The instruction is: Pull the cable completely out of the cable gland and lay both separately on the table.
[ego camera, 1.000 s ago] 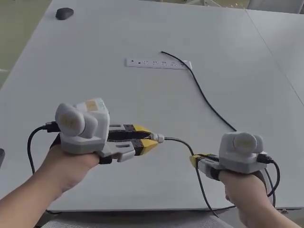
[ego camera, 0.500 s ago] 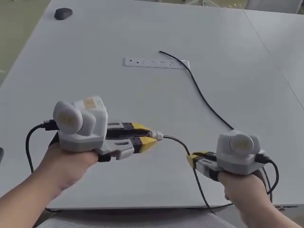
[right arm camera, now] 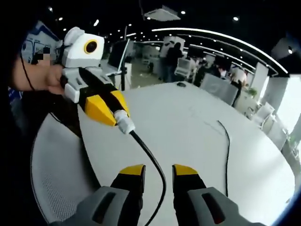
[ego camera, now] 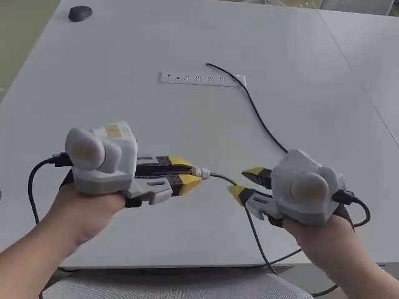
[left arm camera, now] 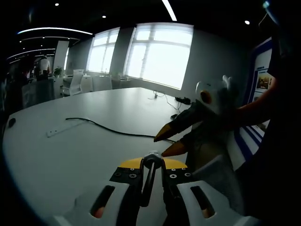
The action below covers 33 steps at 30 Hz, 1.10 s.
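My left gripper (ego camera: 192, 176) pinches the gland (ego camera: 201, 173); my right gripper (ego camera: 244, 180) gapes around the cable (ego camera: 262, 128). A power strip (ego camera: 202, 79) lies on the surface (ego camera: 124, 75).

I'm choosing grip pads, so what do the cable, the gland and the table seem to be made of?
The cable: black matte jacket, likely rubber or PVC, since it bends in soft curves. The gland: whitish, no metal shine, probably moulded plastic. The table: flat pale grey with a dull sheen, perhaps laminate.
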Available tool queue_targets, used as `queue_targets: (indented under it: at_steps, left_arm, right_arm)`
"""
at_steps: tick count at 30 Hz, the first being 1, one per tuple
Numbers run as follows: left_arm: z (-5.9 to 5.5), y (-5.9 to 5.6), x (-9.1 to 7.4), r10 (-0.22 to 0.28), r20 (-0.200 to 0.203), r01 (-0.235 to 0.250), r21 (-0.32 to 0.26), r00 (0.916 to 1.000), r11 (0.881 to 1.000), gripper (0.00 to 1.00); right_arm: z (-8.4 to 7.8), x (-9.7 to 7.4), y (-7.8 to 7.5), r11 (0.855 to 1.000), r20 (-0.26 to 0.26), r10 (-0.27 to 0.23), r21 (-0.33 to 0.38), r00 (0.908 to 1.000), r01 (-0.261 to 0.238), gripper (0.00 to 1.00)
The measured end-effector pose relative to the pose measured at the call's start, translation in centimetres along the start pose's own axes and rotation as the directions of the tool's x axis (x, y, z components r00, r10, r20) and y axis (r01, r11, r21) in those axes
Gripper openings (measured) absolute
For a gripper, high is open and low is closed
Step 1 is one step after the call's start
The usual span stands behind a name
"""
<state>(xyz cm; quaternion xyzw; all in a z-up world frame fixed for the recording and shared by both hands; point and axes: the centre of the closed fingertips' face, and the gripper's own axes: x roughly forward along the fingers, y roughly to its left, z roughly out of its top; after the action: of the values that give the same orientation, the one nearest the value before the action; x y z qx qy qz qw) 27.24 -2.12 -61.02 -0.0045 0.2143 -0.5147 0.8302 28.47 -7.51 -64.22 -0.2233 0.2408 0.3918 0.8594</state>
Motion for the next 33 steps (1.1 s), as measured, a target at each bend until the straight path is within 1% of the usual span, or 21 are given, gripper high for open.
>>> queue_targets:
  at_steps: [1,2,3,4,6,8,10,12,13,15,16,17,19,22,23,26,29,33]
  left_arm:
    - [-0.1,0.0,0.0,0.0,-0.001,0.0,-0.003,1.0,1.0,0.15]
    - [-0.1,0.0,0.0,0.001,-0.002,-0.001,-0.003,1.0,1.0,0.15]
    - [-0.2,0.0,0.0,0.003,-0.005,-0.003,-0.004,1.0,1.0,0.15]
    - [-0.2,0.0,0.0,0.003,-0.005,-0.003,-0.003,1.0,1.0,0.15]
    - [-0.2,-0.1,0.0,0.003,-0.006,-0.003,-0.006,1.0,1.0,0.15]
    - [-0.1,-0.1,-0.1,0.003,-0.005,-0.003,-0.007,1.0,1.0,0.15]
    - [-0.1,-0.2,-0.1,-0.001,-0.005,0.001,-0.01,1.0,1.0,0.15]
    - [-0.1,-0.2,-0.1,-0.002,-0.005,0.002,-0.009,1.0,1.0,0.15]
    - [-0.1,-0.2,-0.1,-0.003,-0.005,0.003,-0.011,1.0,1.0,0.15]
    - [-0.2,-0.2,0.0,-0.004,-0.007,0.004,-0.014,1.0,1.0,0.15]
    - [-0.2,-0.2,0.0,-0.005,-0.006,0.005,-0.015,1.0,1.0,0.15]
    - [-0.3,-0.2,0.0,-0.008,-0.005,0.008,-0.018,1.0,1.0,0.15]
    - [-0.3,-0.2,0.1,-0.009,-0.005,0.009,-0.018,0.9999,1.0,0.15]
    - [-0.3,-0.1,0.1,-0.005,-0.003,0.005,-0.024,1.0,1.0,0.15]
    - [-0.2,0.0,0.1,-0.004,-0.001,0.004,-0.024,1.0,1.0,0.15]
    - [-0.1,0.0,0.2,-0.009,-0.005,0.009,-0.022,0.9999,1.0,0.15]
    - [-0.1,0.2,0.2,-0.009,-0.004,0.009,-0.022,0.9999,1.0,0.15]
    - [-0.1,0.1,0.3,-0.011,0.0,0.011,-0.023,0.9999,1.0,0.15]
  right_arm:
    - [0.6,0.1,0.3,0.998,0.011,0.002,-0.066,0.9999,-0.001,0.18]
    - [0.9,0.2,0.7,0.996,0.018,0.014,-0.094,0.9997,-0.013,0.18]
    - [1.2,0.4,1.2,0.994,0.013,0.035,-0.108,0.9993,-0.033,0.19]
    - [1.3,0.5,1.5,0.991,0.011,0.045,-0.123,0.9989,-0.043,0.19]
    - [1.9,0.7,1.8,0.983,0.026,0.045,-0.179,0.9987,-0.039,0.18]
    - [2.0,0.9,2.2,0.981,0.02,0.051,-0.191,0.9985,-0.046,0.17]
    - [2.3,1.0,2.5,0.978,0.028,0.057,-0.205,0.998,-0.05,0.16]
    - [2.6,1.2,2.7,0.976,0.03,0.059,-0.21,0.9978,-0.052,0.11]
    - [2.7,1.2,2.6,0.974,0.032,0.055,-0.221,0.998,-0.046,0.1]
    - [2.8,1.3,2.8,0.97,0.033,0.064,-0.237,0.9974,-0.055,0.1]
    - [2.8,1.6,3.0,0.965,0.031,0.073,-0.256,0.9968,-0.063,0.1]
    - [2.9,1.6,3.1,0.963,0.031,0.078,-0.262,0.9965,-0.067,0.1]
    - [3.2,1.7,3.2,0.958,0.04,0.084,-0.276,0.9957,-0.07,0.1]
    - [3.3,1.8,3.2,0.952,0.034,0.085,-0.299,0.9958,-0.071,0.08]
    - [3.3,1.8,3.1,0.949,0.031,0.086,-0.306,0.9958,-0.073,0.05]
    - [3.2,1.9,3.0,0.946,0.03,0.084,-0.318,0.996,-0.071,0.01]
    - [3.2,1.9,2.9,0.947,0.033,0.089,-0.314,0.9954,-0.075,0.01]
    - [3.2,1.8,2.8,0.946,0.038,0.08,-0.317,0.9961,-0.064,0.0]
